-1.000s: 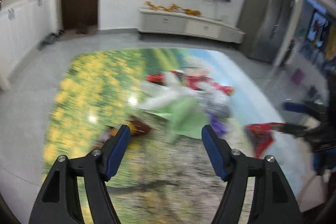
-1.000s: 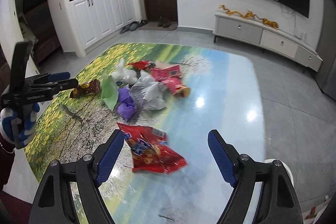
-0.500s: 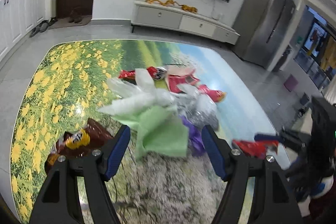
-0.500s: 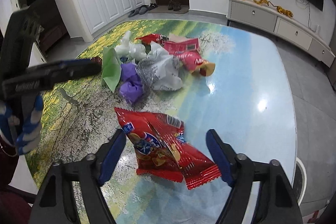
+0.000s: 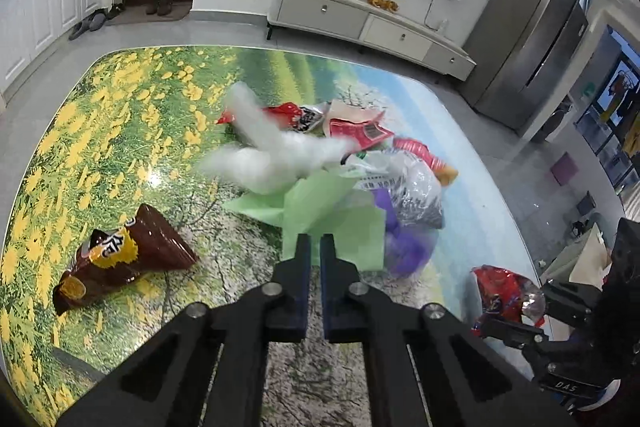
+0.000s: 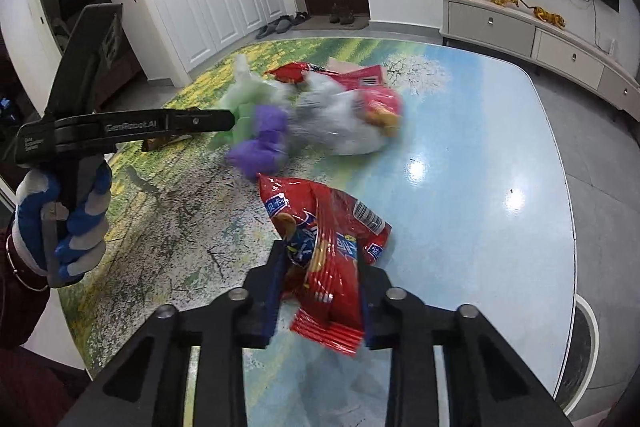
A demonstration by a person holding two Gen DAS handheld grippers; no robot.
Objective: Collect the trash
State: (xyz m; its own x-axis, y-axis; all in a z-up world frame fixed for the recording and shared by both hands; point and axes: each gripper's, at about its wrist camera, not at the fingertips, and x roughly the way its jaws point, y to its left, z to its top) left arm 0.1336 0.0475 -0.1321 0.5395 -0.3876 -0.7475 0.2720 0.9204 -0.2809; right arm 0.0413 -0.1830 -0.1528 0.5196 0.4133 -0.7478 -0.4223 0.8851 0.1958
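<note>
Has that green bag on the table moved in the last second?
Yes. The green bag, now pinched by the left gripper, has slid nearer the camera, away from the TV cabinet.

black grippers, blue finger pads (image 5: 303, 267), silver screws (white "genrobot.ai" lettering); blue-white glove (image 6: 64, 223).

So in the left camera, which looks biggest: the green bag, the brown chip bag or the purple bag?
1. Green bag, biggest, though it sits nearest the camera, pinched in the left tool.
2. Brown chip bag.
3. Purple bag, smallest, but partly hidden behind the green one, so its real size is unsure.
</note>
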